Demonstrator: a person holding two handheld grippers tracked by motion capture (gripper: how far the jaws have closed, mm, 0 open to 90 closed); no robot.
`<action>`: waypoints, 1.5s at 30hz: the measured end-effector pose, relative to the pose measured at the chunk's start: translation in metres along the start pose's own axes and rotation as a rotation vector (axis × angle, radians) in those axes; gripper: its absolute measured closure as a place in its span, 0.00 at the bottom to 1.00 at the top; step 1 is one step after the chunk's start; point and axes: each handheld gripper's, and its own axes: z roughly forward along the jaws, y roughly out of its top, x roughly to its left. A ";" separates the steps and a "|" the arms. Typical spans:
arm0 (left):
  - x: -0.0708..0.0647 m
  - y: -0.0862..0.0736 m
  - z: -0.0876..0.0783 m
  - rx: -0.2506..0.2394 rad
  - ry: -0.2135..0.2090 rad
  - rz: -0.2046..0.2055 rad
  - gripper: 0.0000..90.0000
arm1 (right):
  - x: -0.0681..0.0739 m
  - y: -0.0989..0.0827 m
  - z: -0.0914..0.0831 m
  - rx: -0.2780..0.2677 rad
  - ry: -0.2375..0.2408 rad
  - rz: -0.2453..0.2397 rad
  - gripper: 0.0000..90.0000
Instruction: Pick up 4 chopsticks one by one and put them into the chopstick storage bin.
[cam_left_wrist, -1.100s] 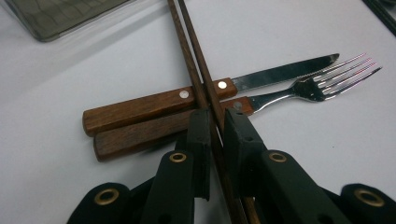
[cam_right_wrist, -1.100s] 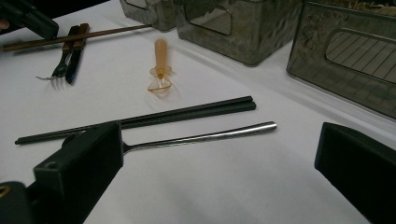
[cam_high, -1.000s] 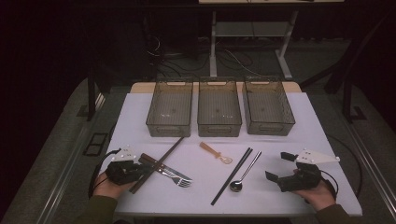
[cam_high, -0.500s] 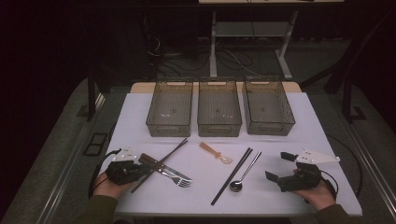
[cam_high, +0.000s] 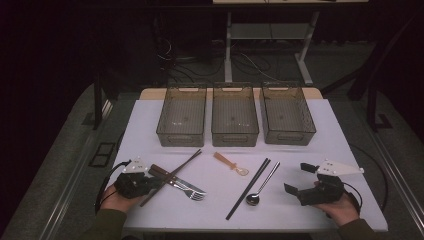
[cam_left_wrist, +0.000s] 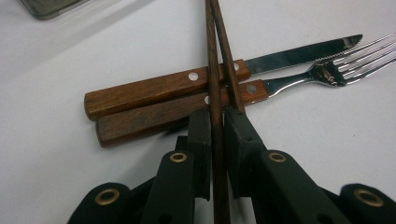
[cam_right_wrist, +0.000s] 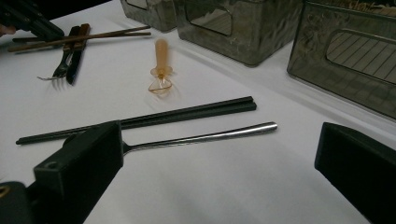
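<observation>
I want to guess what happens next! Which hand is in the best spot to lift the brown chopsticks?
Probably the left. The left gripper is already shut on the brown chopsticks, which lie across the knife and fork. The right gripper rests open, far across the table.

Dark brown wooden chopsticks (cam_left_wrist: 215, 56) are being shown against a white table (cam_high: 320, 145); brown-handled knife (cam_left_wrist: 187, 84) and fork (cam_left_wrist: 261, 88), black chopsticks (cam_right_wrist: 140, 119), an amber spoon (cam_right_wrist: 161, 70), and smoky grey bins (cam_high: 235, 117) are being displayed.

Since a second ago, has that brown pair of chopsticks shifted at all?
No. The brown chopsticks lie as before across the knife and fork, tips toward the left bin, in the left claw.
</observation>
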 end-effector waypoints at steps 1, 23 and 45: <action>0.000 0.000 0.000 0.002 0.000 -0.006 0.90 | 0.000 0.000 0.000 0.000 0.000 0.001 0.01; 0.001 0.000 0.001 -0.002 0.005 -0.015 0.92 | 0.000 0.000 0.000 -0.001 0.001 0.002 0.01; 0.002 0.003 -0.005 -0.041 0.032 -0.017 0.92 | 0.001 0.000 0.000 0.001 0.003 0.001 0.01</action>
